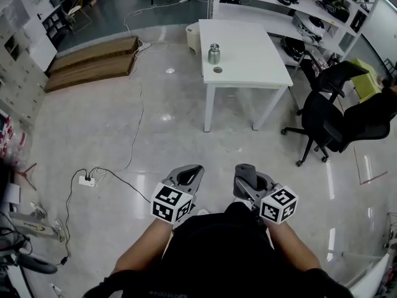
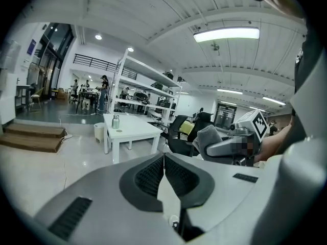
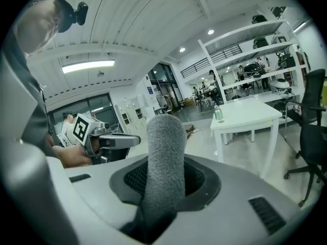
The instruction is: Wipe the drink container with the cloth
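Right claw [image 3: 164, 180] clamped on cloth [image 3: 166, 131]; left claw [image 2: 164, 162] pressed together, empty. Bottle [image 1: 213, 53] upright on table [image 1: 251, 48], well apart from both.

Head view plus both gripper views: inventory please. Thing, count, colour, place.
drink container: one, metallic, upright on the table
small disc: one, grey, on the table beside the container
table: one, white, far centre
bin: one, white, floor by the table's left end
office chairs: apparently two, black, right of the table
shelving: white, behind the table
steps: brown, far left floor
power strip: one, white, left floor, cabled
cloth: one, grey, in the right claw
left claw: shut, empty
right claw: shut on the cloth
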